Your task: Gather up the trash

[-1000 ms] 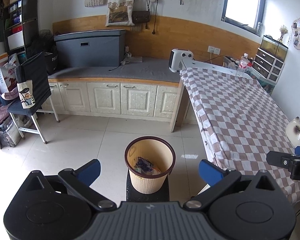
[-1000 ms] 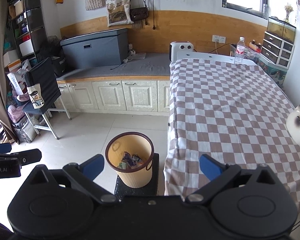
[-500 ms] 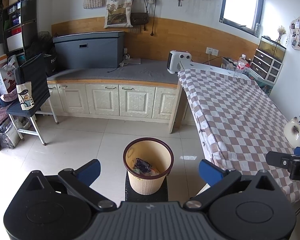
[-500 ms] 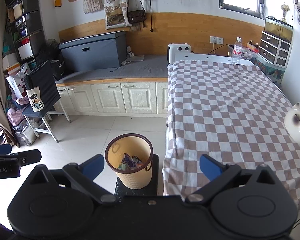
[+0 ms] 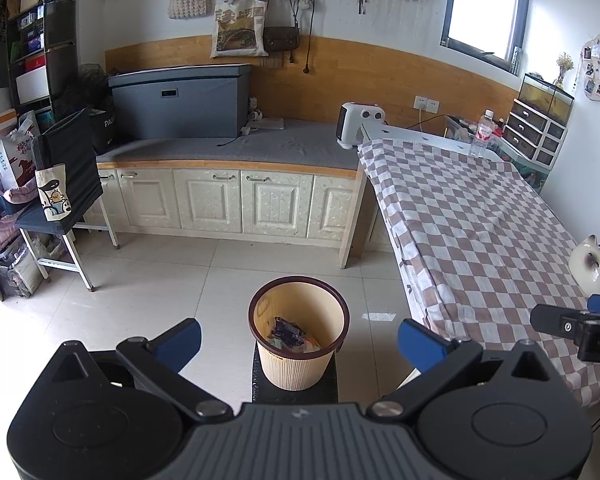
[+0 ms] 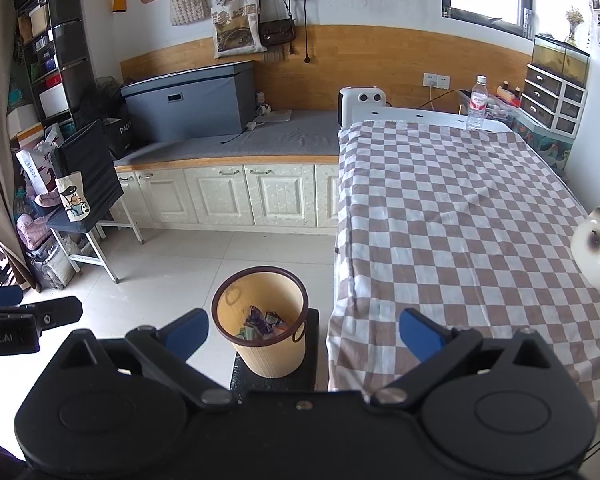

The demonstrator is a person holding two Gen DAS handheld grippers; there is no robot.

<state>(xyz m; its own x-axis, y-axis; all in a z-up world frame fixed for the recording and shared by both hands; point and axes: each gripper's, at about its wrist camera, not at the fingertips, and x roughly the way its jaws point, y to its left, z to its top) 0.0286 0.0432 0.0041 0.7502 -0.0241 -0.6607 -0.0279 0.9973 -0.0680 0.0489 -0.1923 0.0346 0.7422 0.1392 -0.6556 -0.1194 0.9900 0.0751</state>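
- Pale floor tiles (image 5: 148, 304) fill the foreground; both grippers hang above them, fingers spread wide and holding nothing.
- Left gripper (image 5: 299, 338): jaws fully apart, aimed over the bin. Right gripper (image 6: 304, 330): jaws fully apart, aimed across the gap between the bin and the table edge.
- Wastebasket (image 5: 298, 344): beige ribbed body with a dark rim, standing upright on a black block (image 5: 294, 390), just beside the table's draped corner.
- Trash (image 5: 286, 330): crumpled wrappers lying on the basket bottom. Judged light, soft and crushable, possibly slick film; pinch a raised fold, not a flat face.
- Basket handling, judged: light, thin-walled, flexes under squeeze. Take hold at the stiff rim, one finger inside and one outside; a small loop (image 6: 299, 336) shows at the rim in the right wrist view.
- Checked tablecloth (image 6: 452, 216): no loose trash visible on it. Judged that collection is largely complete.
- Ceramic cat figure (image 6: 594, 250) at the table's right edge: fragile, keep clear.
- Water bottle (image 6: 475, 104) at the far end: upright, with its label on; whether it counts as trash cannot be told.
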